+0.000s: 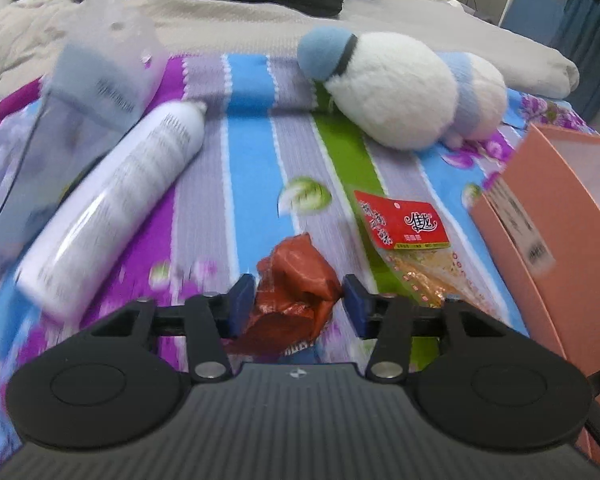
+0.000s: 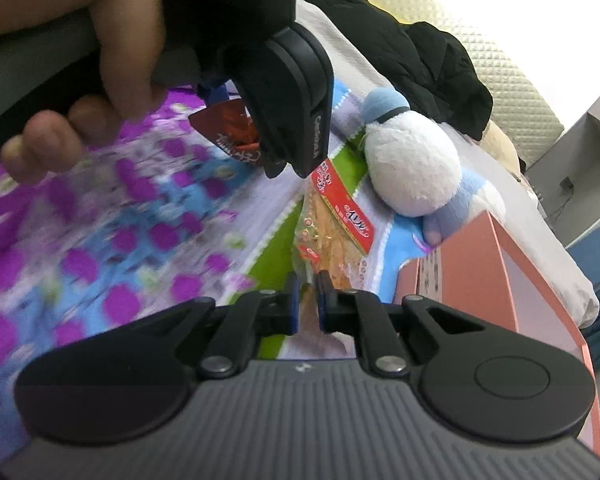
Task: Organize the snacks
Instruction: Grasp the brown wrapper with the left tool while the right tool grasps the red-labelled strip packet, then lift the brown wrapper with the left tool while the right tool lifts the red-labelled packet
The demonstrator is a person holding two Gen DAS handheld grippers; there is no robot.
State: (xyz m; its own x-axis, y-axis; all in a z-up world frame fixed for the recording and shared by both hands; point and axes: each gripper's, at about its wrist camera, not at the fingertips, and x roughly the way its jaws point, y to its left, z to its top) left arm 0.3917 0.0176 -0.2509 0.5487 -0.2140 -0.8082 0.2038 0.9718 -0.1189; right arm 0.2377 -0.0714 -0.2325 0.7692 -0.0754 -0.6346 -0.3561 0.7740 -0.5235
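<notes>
My left gripper [image 1: 298, 304] is shut on a crumpled dark red snack wrapper [image 1: 296, 300] and holds it above the striped floral bedsheet [image 1: 248, 128]. The wrapper also shows under the left gripper in the right wrist view [image 2: 232, 132]. A clear snack packet with a red label [image 1: 408, 236] lies on the sheet to the right of it. My right gripper [image 2: 308, 304] is shut on the near end of that packet [image 2: 332, 232]. An open pink box [image 1: 560, 216] stands at the right, also seen in the right wrist view [image 2: 480, 264].
A white spray can [image 1: 116, 208] and a clear bag with a blue box [image 1: 80, 104] lie at the left. A white and blue plush toy [image 1: 400, 88] sits behind the packet. Grey bedding and black clothes lie at the back.
</notes>
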